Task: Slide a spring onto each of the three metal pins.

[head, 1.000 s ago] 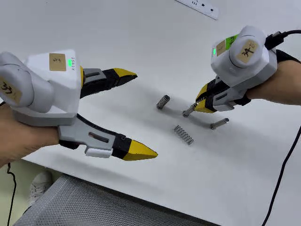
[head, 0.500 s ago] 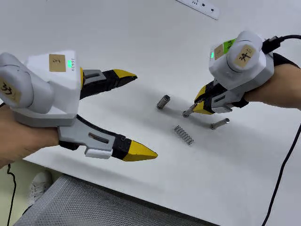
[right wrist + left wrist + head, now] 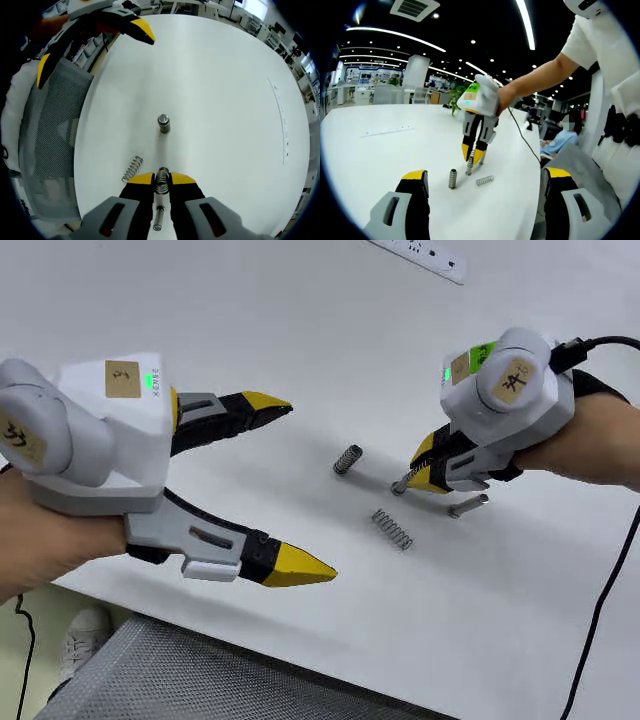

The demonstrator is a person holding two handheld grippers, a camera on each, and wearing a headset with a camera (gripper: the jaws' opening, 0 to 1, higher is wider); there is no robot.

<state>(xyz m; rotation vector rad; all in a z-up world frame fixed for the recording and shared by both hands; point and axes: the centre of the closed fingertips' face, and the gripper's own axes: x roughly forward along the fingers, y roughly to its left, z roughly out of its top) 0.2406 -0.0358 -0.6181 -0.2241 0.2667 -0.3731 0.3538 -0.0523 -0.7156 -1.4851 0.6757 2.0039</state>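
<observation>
Right tongs (image 3: 161,177) snug around a pin (image 3: 158,215), perhaps spring-sleeved.

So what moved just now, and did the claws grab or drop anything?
The right claw, still shut on a spring-fitted pin, sank slightly, down and left in the head view. Nothing was grabbed or dropped. The left claw stayed open, and the loose spring, bare pin and standing spring stayed put.

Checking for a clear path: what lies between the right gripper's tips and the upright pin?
Only bare table separates the right gripper, shut on a sprung pin, from the upright pin, as the right gripper view shows; the loose spring lies aside.
</observation>
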